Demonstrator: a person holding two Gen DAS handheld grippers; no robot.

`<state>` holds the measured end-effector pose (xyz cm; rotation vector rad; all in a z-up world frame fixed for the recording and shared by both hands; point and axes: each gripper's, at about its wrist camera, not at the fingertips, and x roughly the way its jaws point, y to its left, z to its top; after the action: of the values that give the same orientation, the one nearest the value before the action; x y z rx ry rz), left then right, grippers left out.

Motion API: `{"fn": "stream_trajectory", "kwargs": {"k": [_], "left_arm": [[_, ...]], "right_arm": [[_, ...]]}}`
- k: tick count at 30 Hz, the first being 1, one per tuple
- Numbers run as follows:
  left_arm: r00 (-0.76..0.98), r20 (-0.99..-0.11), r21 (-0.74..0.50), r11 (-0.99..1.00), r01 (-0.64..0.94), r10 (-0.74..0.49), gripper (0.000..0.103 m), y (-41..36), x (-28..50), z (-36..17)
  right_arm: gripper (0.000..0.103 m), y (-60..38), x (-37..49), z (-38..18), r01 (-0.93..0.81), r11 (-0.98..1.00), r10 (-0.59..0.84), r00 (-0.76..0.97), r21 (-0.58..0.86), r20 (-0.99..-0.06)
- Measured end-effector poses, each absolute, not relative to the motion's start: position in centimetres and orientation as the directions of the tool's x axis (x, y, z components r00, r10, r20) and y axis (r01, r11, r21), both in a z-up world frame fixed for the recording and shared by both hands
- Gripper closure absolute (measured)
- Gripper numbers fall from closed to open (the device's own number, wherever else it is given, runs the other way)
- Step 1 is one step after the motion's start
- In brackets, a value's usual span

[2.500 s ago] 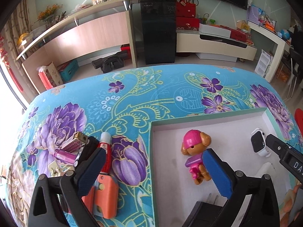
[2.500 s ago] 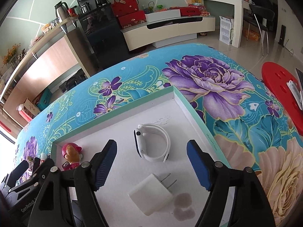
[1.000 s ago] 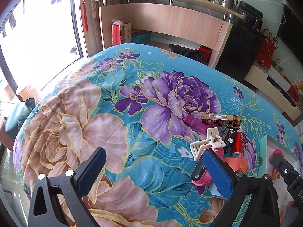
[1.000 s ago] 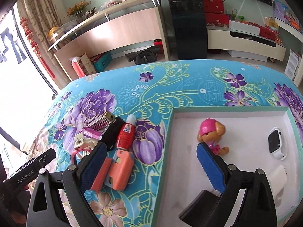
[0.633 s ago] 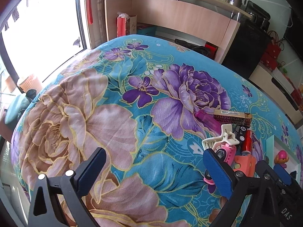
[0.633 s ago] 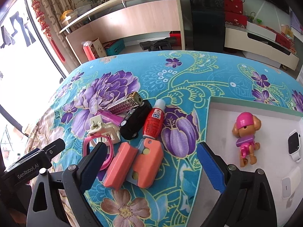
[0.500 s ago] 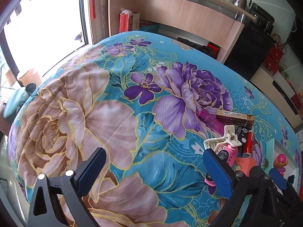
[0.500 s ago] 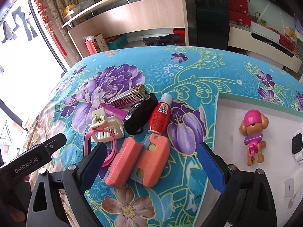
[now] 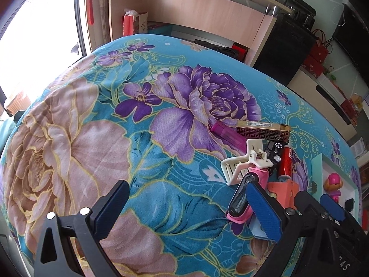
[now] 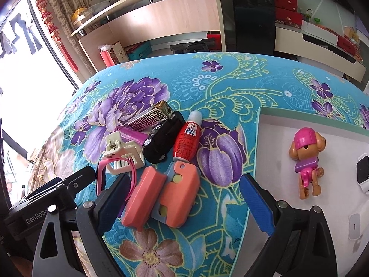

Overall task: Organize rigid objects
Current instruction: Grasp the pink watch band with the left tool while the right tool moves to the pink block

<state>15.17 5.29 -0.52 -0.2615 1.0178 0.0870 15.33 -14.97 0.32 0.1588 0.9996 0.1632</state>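
Note:
A pile of small objects lies on the floral cloth: an orange folding piece, a red glue bottle, a black toy car, a gold patterned lighter, a white claw clip, a pink watch and a magenta lighter. My right gripper is open, with the orange piece between its fingers' line and just ahead of them. To the left of the pile my left gripper is open over bare cloth. Its right finger is beside the pink watch.
A white tray with a green rim lies right of the pile and holds a pink dog toy, a white smartwatch and a white charger. The table edge curves off at the left. Shelves and a black cabinet stand behind.
My right gripper has swung left from the tray to the pile and come closer to the orange piece. My left gripper has swung left off the tray onto the cloth.

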Motion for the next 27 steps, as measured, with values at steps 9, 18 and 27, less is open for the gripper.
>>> {"fn": "stream_trajectory", "kwargs": {"k": [9,18,27], "left_arm": [[0.528,-0.847,-0.17,0.974,-0.15,-0.067,0.005,4.3,15.4,-0.5],[0.502,-0.86,-0.165,0.982,-0.098,-0.094,0.032,3.0,16.0,-1.8],[0.501,-0.863,-0.116,0.99,-0.079,-0.061,0.053,2.1,16.6,-2.6]], "right_arm": [[0.007,-15.7,15.1,0.9,-0.041,0.976,0.201,0.552,0.215,-0.809],[0.007,-15.6,15.2,0.8,-0.046,0.976,0.204,0.548,0.215,-0.811],[0.007,-15.5,15.2,0.7,-0.045,0.977,0.2,0.544,0.21,-0.815]]}}
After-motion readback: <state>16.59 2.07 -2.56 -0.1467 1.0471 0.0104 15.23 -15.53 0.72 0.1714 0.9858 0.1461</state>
